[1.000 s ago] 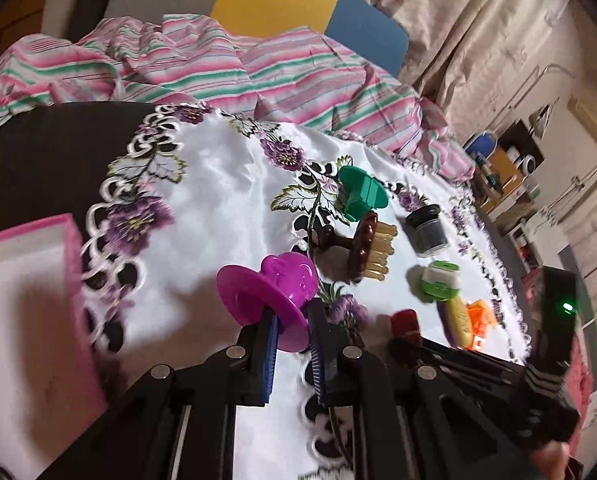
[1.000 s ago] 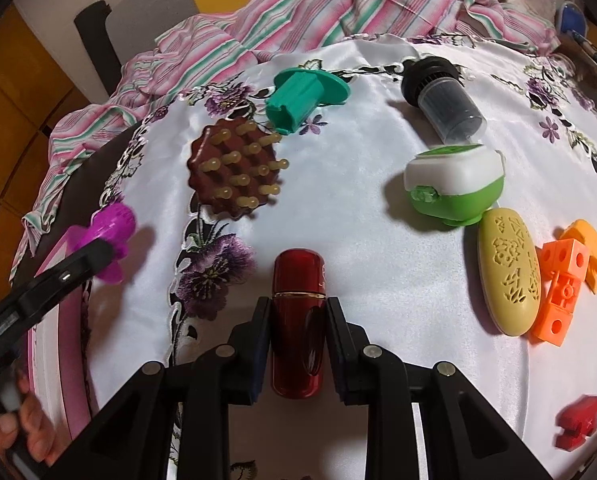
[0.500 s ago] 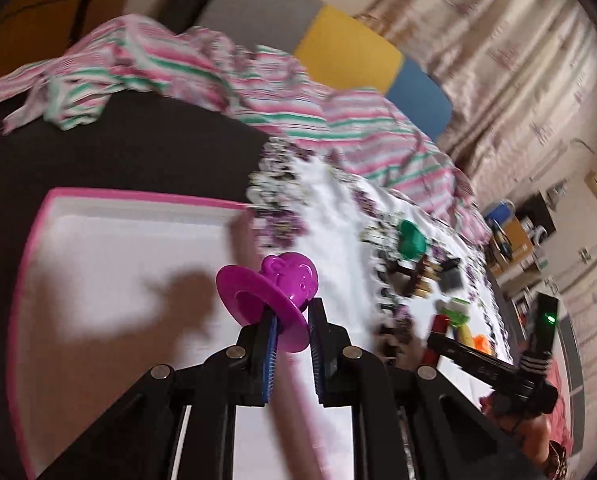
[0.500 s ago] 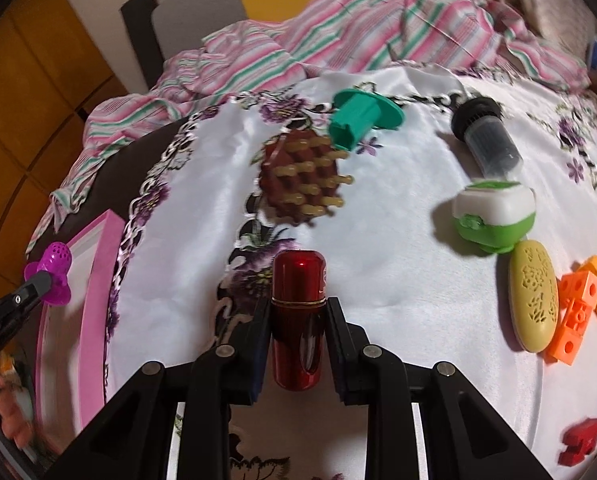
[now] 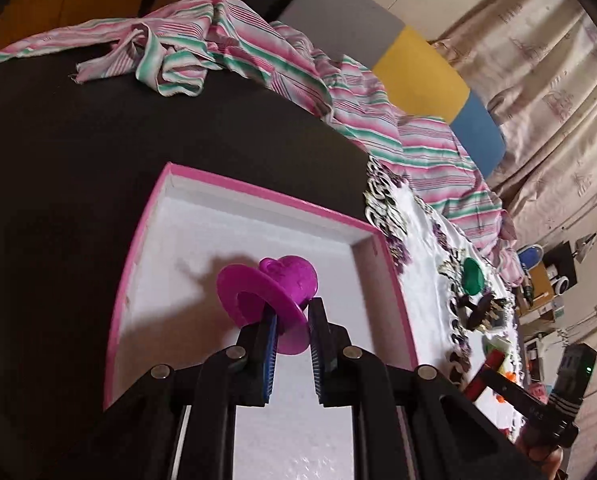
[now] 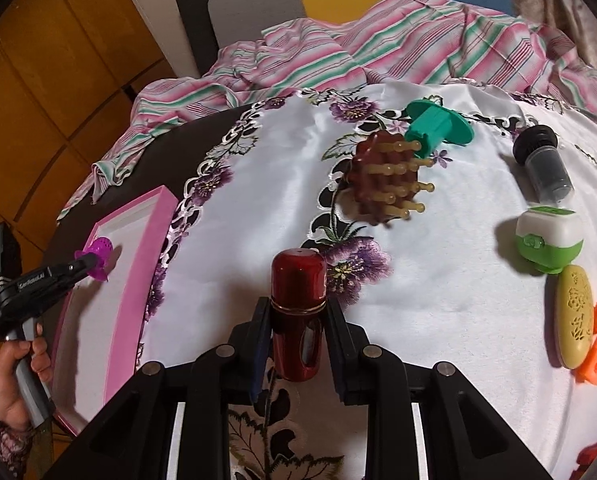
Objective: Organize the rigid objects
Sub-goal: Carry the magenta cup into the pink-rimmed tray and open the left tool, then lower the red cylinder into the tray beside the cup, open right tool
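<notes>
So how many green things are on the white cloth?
2. A green plunger-shaped toy lies at the far side by the brown brush; a green-and-white box sits at the right. Others may be hidden out of frame.

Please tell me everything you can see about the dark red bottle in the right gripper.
The dark red bottle is a glossy cylinder with a rounded cap and a thin gold ring below the cap. It looks like metal or lacquered plastic. The right gripper is shut on it: both fingers press its sides below the ring. Its cap points away from the camera, above the white embroidered cloth.
</notes>
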Tool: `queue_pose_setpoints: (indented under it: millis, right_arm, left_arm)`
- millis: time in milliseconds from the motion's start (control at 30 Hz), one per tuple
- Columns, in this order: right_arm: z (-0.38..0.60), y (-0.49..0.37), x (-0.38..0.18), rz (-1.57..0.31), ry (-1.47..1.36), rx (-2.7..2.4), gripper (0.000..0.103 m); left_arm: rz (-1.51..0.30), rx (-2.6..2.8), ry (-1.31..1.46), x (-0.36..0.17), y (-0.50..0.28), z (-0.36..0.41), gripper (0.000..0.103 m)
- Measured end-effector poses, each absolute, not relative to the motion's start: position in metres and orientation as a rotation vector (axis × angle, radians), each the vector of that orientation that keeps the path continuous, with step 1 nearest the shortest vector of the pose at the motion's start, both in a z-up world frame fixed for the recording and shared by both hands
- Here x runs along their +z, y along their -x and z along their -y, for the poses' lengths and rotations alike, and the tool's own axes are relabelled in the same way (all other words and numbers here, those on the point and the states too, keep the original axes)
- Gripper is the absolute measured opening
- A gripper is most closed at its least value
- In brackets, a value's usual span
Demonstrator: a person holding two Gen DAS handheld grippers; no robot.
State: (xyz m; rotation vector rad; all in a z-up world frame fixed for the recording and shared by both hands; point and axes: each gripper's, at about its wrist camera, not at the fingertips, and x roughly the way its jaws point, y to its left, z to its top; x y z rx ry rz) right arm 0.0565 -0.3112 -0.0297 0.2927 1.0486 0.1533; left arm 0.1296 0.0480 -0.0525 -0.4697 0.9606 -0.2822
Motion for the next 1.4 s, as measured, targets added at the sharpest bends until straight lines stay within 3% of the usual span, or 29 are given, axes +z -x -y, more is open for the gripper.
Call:
queue_pose_setpoints:
  millis: [67, 133, 200, 367, 633, 967, 1400]
  right_arm:
    - [0.31, -0.056, -0.029, -1.042, -0.287, 0.154, 0.027]
    - [0.31, -0.056, -0.029, -1.042, -0.286, 0.157, 0.027]
    - [0.31, -0.056, -0.029, -1.041, -0.286, 0.157, 0.027]
    - [0.308, -0.057, -0.025, -1.022, -0.295, 0.184, 0.027]
    - [0.284, -0.054, -0.016, -0.986, -0.341, 0.28, 0.027]
    - [0.199, -0.077, 0.014, -0.953, -0.286, 0.447, 0.027]
    - [0.106, -0.137, -0.005, -1.056, -0.149, 0.477, 0.027]
  left_arm:
    - [-0.948, -0.241, 0.477, -0.051, -0.133, -0.056, 0.016]
    - [-0.937, -0.193, 0.499, -0.051, -0.136, -0.065, 0.039]
    - [-0.918, -0.147, 0.516, -0.047, -0.134, -0.075, 0.045]
    - [-0.859, -0.132, 0.503, -0.033, -0.113, -0.083, 0.045]
    - [-0.921, -0.252, 0.482, -0.037, -0.076, -0.068, 0.046]
    - [-0.94, -0.307, 0.401, -0.037, -0.048, -0.06, 0.046]
    - [-0.929, -0.342, 0.323, -0.029, -0.024, -0.057, 0.046]
